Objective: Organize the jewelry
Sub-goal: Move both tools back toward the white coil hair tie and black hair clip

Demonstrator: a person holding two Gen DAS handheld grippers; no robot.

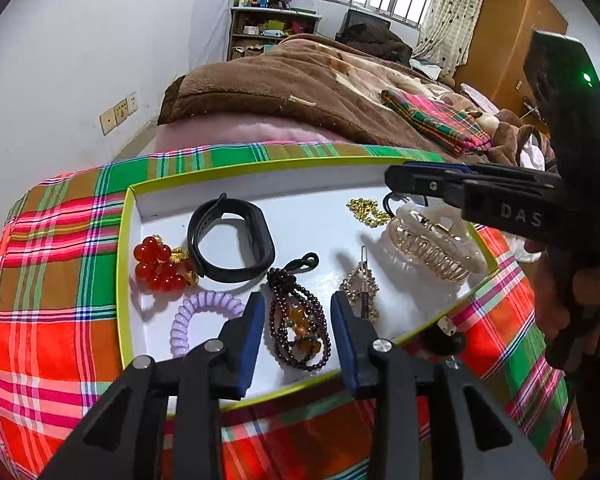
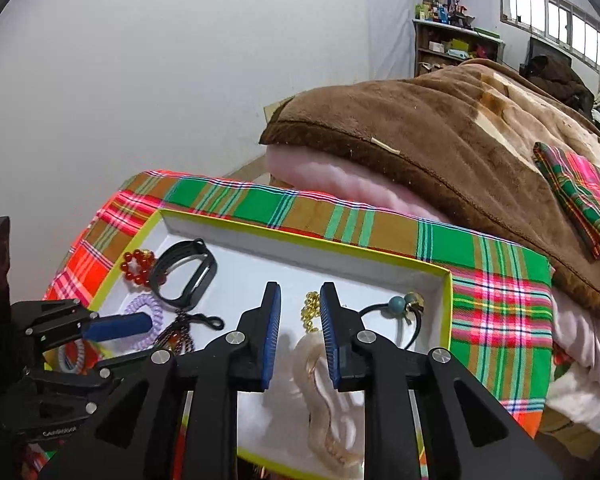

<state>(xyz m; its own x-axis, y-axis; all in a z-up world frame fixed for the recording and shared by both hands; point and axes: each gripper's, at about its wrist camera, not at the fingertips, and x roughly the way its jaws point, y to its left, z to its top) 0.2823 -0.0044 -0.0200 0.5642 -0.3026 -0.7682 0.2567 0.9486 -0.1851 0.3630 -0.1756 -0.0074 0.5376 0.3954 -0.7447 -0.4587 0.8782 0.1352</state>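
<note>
Because the job is to sort jewelry, everything sits gathered in one shallow white tray (image 1: 134,216) with a yellow-green rim, laid on a bright plaid cloth (image 1: 52,280) at the foot of a bed, where both hands can reach it.

Nearest, the left hand-held gripper (image 1: 298,312) hangs over the tray's near edge with its jaws well apart. The dark bead necklace (image 1: 298,320) lies flat on the tray floor between them, touched by neither blue pad, so I judge it set down rather than held. A purple coil hair tie (image 1: 204,312) lies just beside the left finger, and a small rhinestone hair clip (image 1: 360,284) just beside the right one.

The right hand-held gripper (image 2: 300,328) hovers over the tray's other end, jaws only partly parted and holding nothing. Below and between its fingers lies the pale claw hair clip (image 2: 324,396), loose on the tray. Just past the tips is a gold bead chain (image 2: 310,310), and off to the right a black hair tie with a teal bead (image 2: 396,312).

Farther back on the left side are the black wristband (image 1: 230,240) and the red bead bracelet (image 1: 160,264), touching each other.

Beyond the tray lies a brown blanket (image 1: 300,84) on the bed, then a cluttered shelf (image 1: 268,28) under the window.
</note>
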